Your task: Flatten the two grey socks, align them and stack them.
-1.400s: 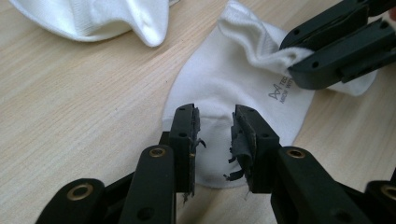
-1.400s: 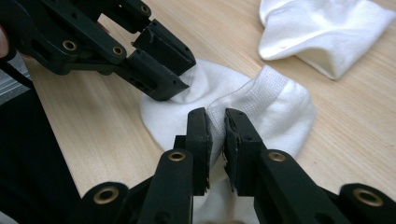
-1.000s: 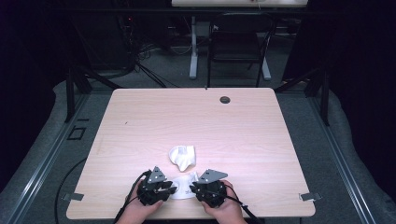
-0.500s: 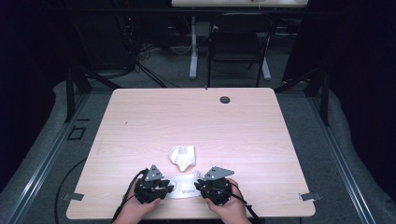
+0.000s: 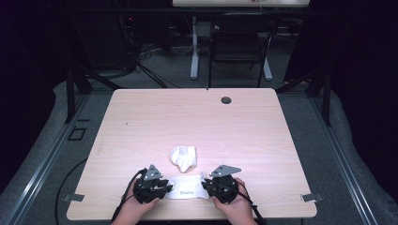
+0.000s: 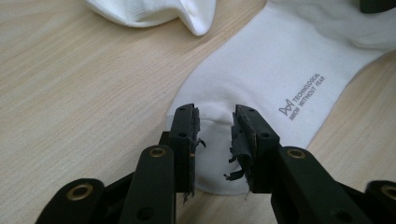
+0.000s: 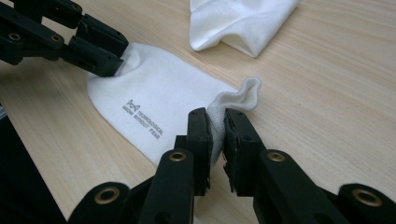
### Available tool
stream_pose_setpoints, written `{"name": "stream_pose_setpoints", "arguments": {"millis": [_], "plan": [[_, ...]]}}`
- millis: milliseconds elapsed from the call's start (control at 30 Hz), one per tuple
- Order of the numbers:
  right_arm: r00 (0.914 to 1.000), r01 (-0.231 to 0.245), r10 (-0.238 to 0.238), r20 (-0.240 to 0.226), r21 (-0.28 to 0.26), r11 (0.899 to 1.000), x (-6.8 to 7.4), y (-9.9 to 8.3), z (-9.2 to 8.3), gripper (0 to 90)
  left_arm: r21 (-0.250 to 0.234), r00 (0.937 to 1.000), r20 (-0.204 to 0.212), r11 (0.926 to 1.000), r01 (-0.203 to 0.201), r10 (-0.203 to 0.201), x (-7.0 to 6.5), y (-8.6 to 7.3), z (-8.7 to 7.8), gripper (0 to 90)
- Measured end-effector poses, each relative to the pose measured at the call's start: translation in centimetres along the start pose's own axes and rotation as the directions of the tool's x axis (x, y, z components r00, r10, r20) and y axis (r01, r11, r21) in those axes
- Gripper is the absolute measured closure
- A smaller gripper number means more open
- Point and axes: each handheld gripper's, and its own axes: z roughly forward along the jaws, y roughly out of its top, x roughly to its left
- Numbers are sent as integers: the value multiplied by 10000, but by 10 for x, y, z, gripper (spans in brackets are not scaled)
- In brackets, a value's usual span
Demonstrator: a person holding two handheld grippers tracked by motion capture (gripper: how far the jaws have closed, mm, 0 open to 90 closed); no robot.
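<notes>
The flat white sock (image 5: 187, 192) lies at the near edge of the counter (image 5: 141, 122), midway along it, stretched between the two grippers. Grey lettering is printed on its upper face. In the left gripper view the left gripper (image 6: 215, 135) has its fingers (image 6: 184, 135) apart, one on either side of a raised fold at the sock's rounded end (image 6: 280, 70), with a clear gap between pads and fabric; the pad rubber is frayed and torn along its edges. In the right gripper view the right gripper (image 7: 215, 135) has its fingers (image 7: 198, 135) pressed together on the sock's ribbed open end (image 7: 159, 98), and a curl of cuff stands up just beyond the tips. The left gripper (image 7: 93, 51) also shows there at the sock's far end.

A second white sock (image 5: 183, 156), crumpled and folded over on itself, lies just beyond the flat one, toward the middle of the counter and apart from both grippers. A small dark round grommet (image 5: 226, 100) sits near the far edge. Beyond the counter, a dark chair (image 5: 239, 42) stands on the grey floor.
</notes>
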Motion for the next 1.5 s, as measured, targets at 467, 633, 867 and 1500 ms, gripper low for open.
{"name": "stream_pose_setpoints", "arguments": {"millis": [467, 633, 867, 1500], "plan": [[9992, -251, 235, 314, 535, 9982, -7, -5, -1, 811, -10, 10000, -81, 10000, 52, -53, 3, -1, -1, 693], [9982, -444, 414, 424, 726, 9964, -10, -8, -1, 811, -20, 9999, -90, 9999, 102, -102, 3, -2, -2, 692], [9971, -655, 602, 470, 1208, 9905, -9, -10, -2, 794, 31, 9999, -89, 9999, 119, -119, 4, -3, -4, 690], [9991, 330, -345, 228, 631, 9975, -5, -3, 9, 792, -41, 10000, -74, 10000, -40, 39, -1, 0, -2, 673]]}}
